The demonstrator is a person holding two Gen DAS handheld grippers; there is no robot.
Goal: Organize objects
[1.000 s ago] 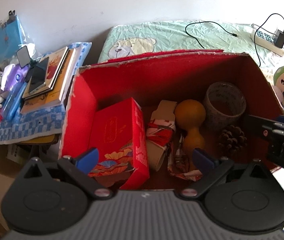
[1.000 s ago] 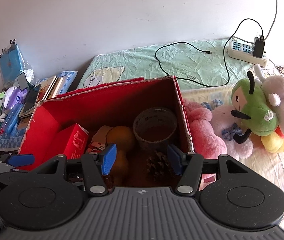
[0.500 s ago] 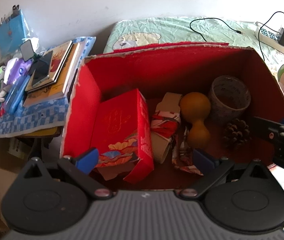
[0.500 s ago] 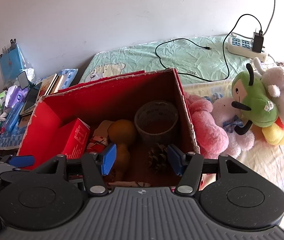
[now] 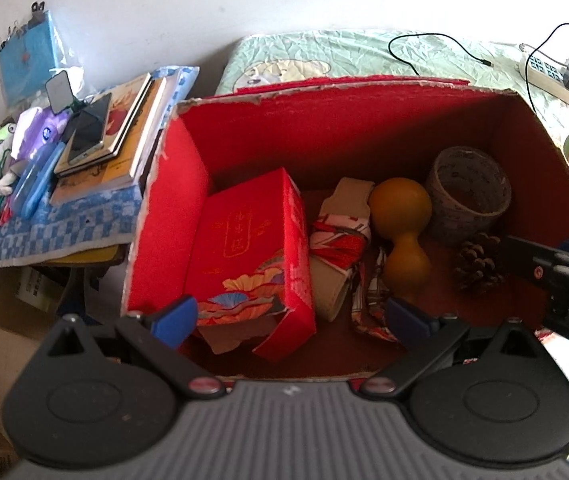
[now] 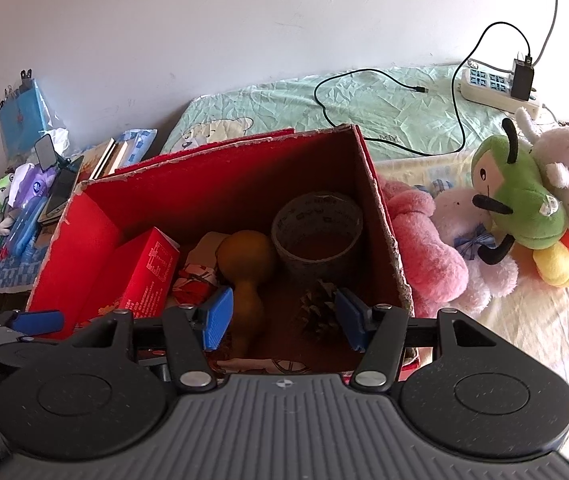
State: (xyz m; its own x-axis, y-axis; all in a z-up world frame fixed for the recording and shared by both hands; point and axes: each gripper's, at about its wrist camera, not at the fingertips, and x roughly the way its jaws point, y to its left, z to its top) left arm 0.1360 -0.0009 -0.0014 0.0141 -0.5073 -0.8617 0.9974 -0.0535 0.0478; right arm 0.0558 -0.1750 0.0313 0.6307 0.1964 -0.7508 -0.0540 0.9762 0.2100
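A: Bedding and a white wall are framing the red box (image 5: pixel 172 216), sitting open on the bed.

B: Left gripper (image 5: pixel 290 318) is hovering at its near edge, fingers wide, empty. Right gripper (image 6: pixel 280 322) is hanging likewise, spread around nothing, pinecone (image 6: pixel 318 312) just beyond.

A: Which item is next?

B: I'm guessing the pinecone, at 3 o'clock of the gourd (image 5: pixel 402 224). Descend straight, clearing the tape roll (image 5: pixel 466 196), and close gently on the scales.

A: Anything hidden?

B: The carton (image 5: pixel 252 248) is covering the floor beneath; the wrapper's (image 5: pixel 340 240) shape is unclear.
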